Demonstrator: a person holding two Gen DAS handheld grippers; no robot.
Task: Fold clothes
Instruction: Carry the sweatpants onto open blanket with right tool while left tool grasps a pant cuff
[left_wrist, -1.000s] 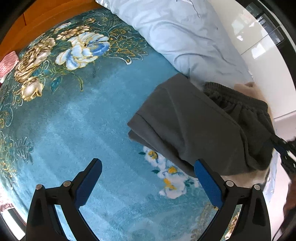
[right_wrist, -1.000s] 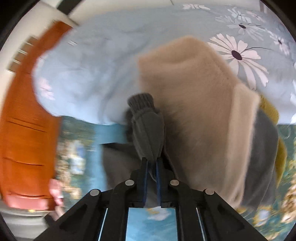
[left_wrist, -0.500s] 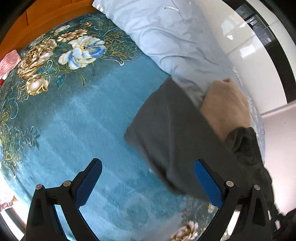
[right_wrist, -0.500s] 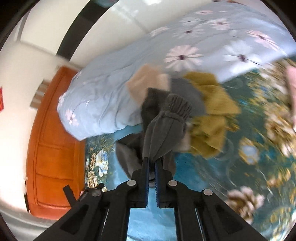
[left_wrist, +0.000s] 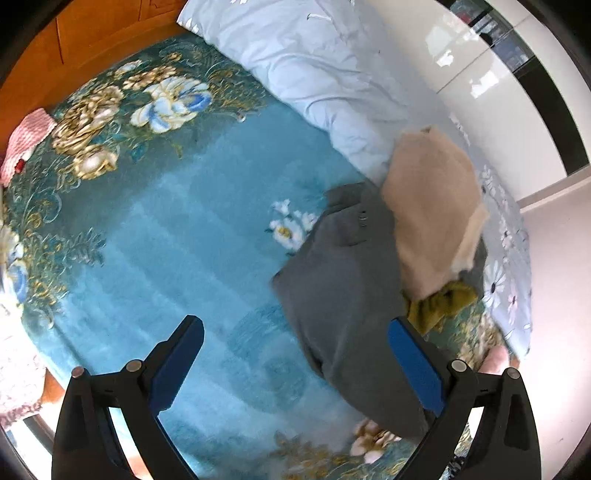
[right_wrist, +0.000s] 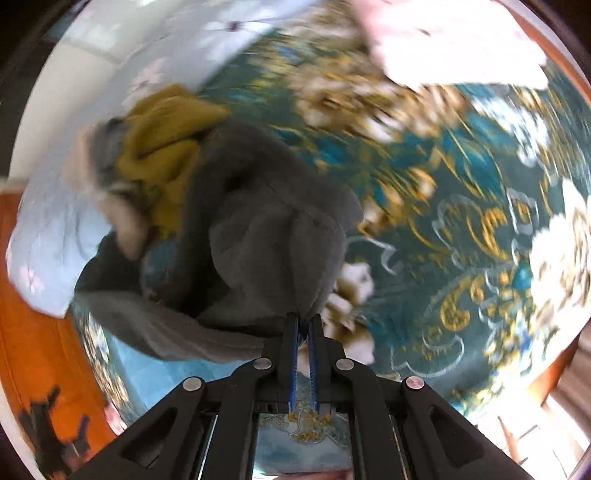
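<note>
From the left wrist camera we see our left gripper (left_wrist: 295, 354) spread wide with nothing between its blue pads, held over a teal floral bedspread (left_wrist: 177, 240). The grey trousers (left_wrist: 347, 295) lie stretched across the bedspread toward the lower right, their near edge passing behind the gripper's right finger. A beige sweater (left_wrist: 432, 221) rests over their far end, with a mustard garment (left_wrist: 439, 302) just beside it and a pale blue duvet (left_wrist: 325, 74) behind.

From the right wrist camera, blurred, our right gripper (right_wrist: 303, 325) is pressed together, pinching a bunched end of the grey trousers (right_wrist: 258, 236), which trail left over the bedspread (right_wrist: 461, 221). The mustard garment (right_wrist: 162, 140) sits just beyond them.
</note>
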